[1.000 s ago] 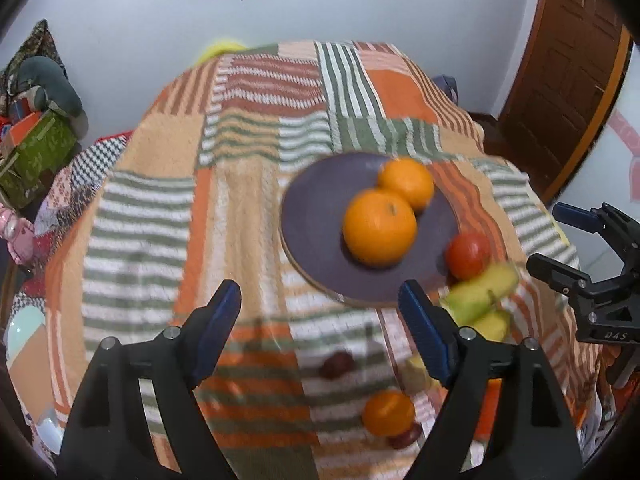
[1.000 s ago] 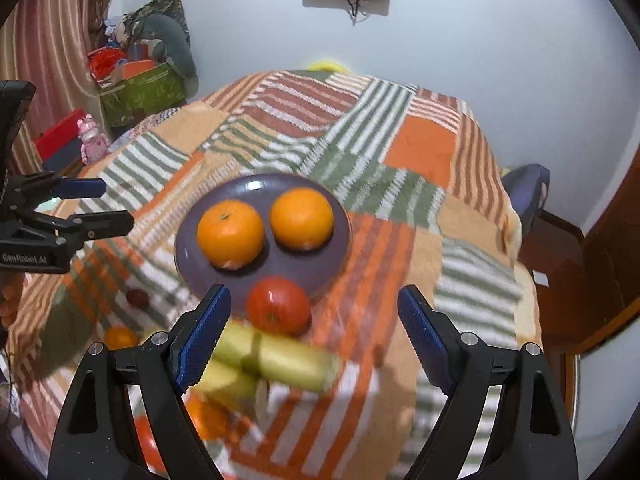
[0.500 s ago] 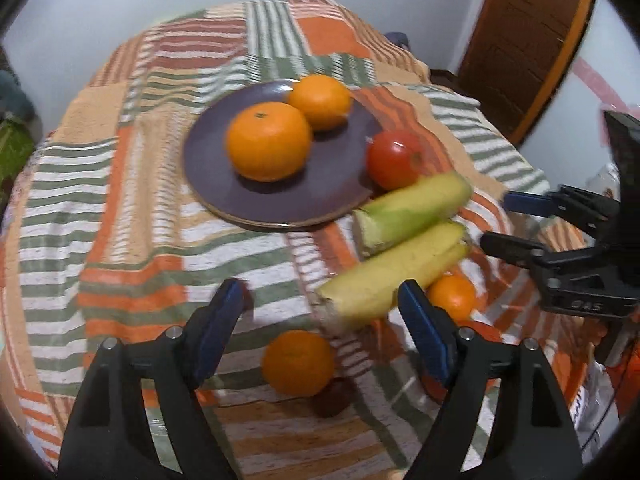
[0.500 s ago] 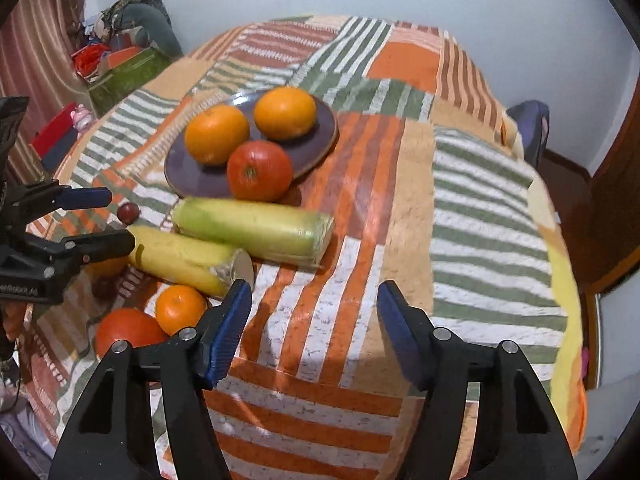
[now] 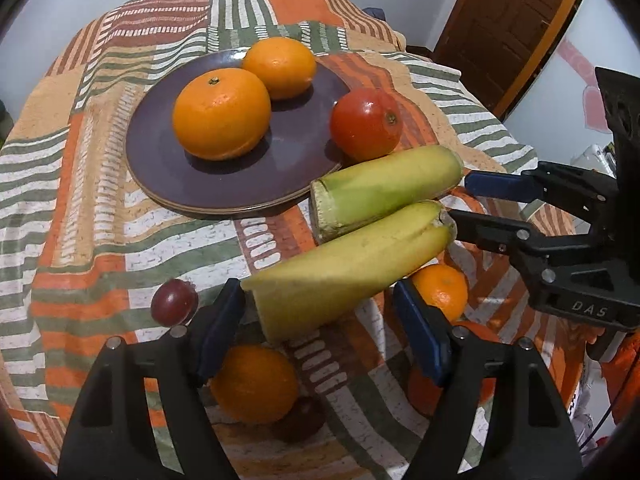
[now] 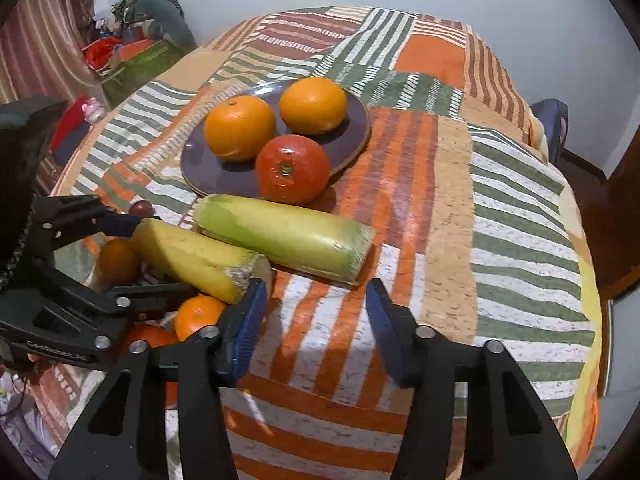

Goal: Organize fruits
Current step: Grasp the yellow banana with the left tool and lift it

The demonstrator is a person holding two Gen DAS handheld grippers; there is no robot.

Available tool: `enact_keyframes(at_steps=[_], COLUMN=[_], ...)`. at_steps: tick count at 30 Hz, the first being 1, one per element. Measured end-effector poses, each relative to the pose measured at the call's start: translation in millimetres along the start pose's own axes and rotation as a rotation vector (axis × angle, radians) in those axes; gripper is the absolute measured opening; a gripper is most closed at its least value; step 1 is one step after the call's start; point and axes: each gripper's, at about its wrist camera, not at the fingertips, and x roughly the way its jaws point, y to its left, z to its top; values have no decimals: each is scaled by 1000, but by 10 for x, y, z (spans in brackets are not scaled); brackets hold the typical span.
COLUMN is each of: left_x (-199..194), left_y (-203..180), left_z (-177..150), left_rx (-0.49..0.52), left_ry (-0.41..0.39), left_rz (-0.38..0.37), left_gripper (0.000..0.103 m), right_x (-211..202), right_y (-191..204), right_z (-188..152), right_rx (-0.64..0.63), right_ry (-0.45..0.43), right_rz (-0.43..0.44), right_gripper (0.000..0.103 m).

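Observation:
A dark purple plate (image 5: 168, 168) (image 6: 200, 168) holds two oranges (image 5: 222, 114) (image 6: 239, 127). A red tomato (image 5: 366, 124) (image 6: 293, 169) sits at its rim. A green corn cob (image 5: 384, 188) (image 6: 284, 236) and a yellow corn cob (image 5: 344, 268) (image 6: 196, 256) lie beside it. Smaller oranges (image 5: 254, 384) (image 6: 196, 316) and a dark plum (image 5: 174, 302) lie nearer. My left gripper (image 5: 320, 332) is open, its jaws either side of the yellow cob's near end. My right gripper (image 6: 316, 320) is open, near the cobs' other ends.
The table carries a striped patchwork cloth (image 6: 500, 200). A brown door (image 5: 508, 24) stands far right in the left wrist view. A green box with clutter (image 6: 136, 60) sits left of the table. Another red fruit (image 6: 152, 340) lies under the left gripper.
Both grippers have come down and closer to the two cobs. The left gripper's jaws now flank the yellow cob's end. The right gripper has moved towards the cobs.

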Motion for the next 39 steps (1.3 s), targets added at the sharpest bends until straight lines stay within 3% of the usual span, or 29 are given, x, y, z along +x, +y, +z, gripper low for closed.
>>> enact_keyframes(at_steps=[10, 15, 23, 27, 30, 39], left_x=[-428, -801, -1037, -1179, -1209, -1019], left_y=[159, 407, 800, 950, 979, 946], left_z=[-130, -370, -925, -1147, -1171, -886], left_rx=[-68, -138, -233, -263, -266, -199], left_ry=[-82, -137, -114, -117, -124, -119], left_rz=[27, 50, 132, 106, 134, 171], left_gripper=[67, 63, 62, 57, 57, 57], right_x=[-104, -127, 90, 186, 162, -79], right_y=[234, 477, 1173, 1410, 1525, 1039], right_z=[136, 245, 393, 469, 476, 372], right_rx=[-21, -41, -149, -167, -184, -121], right_ry=[-47, -61, -31, -13, -25, -56], right_rz=[-1, 55, 128, 207, 207, 113], right_gripper=[39, 39, 39, 40, 44, 56])
